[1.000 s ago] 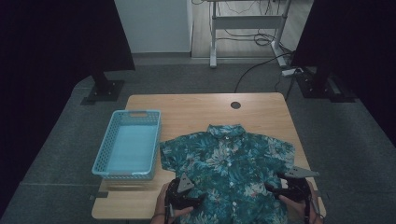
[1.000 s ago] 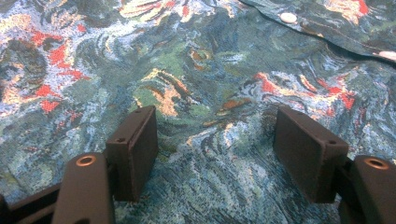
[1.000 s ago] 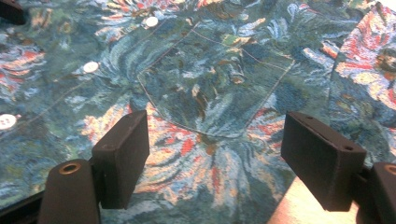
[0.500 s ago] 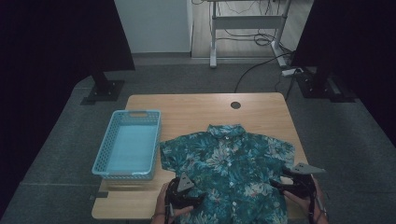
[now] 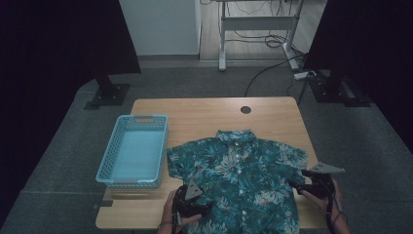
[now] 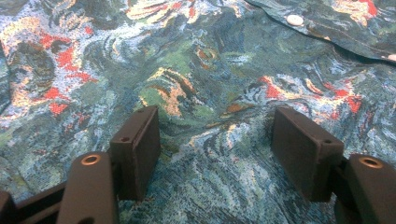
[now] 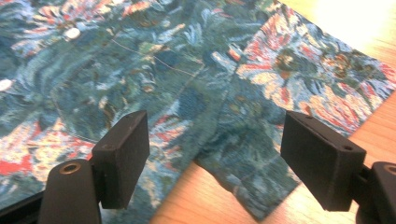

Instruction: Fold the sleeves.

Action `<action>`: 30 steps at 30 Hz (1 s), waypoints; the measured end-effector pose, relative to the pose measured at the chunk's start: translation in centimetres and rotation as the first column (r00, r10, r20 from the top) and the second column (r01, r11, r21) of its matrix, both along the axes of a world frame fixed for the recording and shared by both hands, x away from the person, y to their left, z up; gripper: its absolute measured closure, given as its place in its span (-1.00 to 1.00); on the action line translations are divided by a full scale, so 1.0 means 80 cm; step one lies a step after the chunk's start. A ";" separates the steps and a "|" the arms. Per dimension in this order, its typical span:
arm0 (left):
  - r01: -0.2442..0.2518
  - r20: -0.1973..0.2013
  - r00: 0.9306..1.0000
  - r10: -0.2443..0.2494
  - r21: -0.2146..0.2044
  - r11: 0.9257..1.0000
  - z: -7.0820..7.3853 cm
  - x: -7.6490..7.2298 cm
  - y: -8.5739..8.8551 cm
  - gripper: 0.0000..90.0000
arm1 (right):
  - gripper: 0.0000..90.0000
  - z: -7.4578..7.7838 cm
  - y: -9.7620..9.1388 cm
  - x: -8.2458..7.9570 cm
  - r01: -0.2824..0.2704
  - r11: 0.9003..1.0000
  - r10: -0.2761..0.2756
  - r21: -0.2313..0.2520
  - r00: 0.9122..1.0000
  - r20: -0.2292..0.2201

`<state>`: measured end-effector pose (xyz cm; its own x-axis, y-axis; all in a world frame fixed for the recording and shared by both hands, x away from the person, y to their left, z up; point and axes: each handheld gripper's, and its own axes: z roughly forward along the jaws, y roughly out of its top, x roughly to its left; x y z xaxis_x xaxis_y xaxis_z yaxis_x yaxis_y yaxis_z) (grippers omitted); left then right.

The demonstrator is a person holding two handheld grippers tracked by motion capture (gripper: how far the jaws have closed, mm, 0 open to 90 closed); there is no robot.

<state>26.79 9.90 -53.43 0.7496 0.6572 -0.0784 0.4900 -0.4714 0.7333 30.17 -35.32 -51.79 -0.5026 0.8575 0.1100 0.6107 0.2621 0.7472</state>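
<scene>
A floral shirt lies spread flat on a wooden table, collar away from the person. The left gripper sits over the shirt's lower front, its fingers apart, having just closed a little, with patterned cloth between and beneath them, nothing clamped. The right gripper hangs at the shirt's side edge, its fingers wide apart, the sleeve's corner and bare wood between them. A blue basket stands beyond the left gripper's outer side.

Teal floral short-sleeved shirt, buttoned, spread flat face up, collar toward table's far edge
</scene>
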 end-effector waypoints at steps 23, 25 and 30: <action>-0.007 0.023 1.000 0.006 0.030 1.000 0.000 -0.001 -0.003 -0.24 | -0.46 -0.015 -0.039 0.023 0.085 0.996 -0.085 0.020 0.996 -0.039; -0.007 0.026 1.000 0.006 0.033 0.999 0.000 -0.002 -0.004 -0.24 | -0.46 -0.017 -0.040 0.026 0.092 0.996 -0.091 0.011 0.995 -0.045; -0.007 0.032 0.999 0.006 0.040 0.999 0.000 -0.003 -0.005 -0.24 | -0.46 -0.024 -0.045 0.036 0.110 0.994 -0.109 0.003 0.992 -0.060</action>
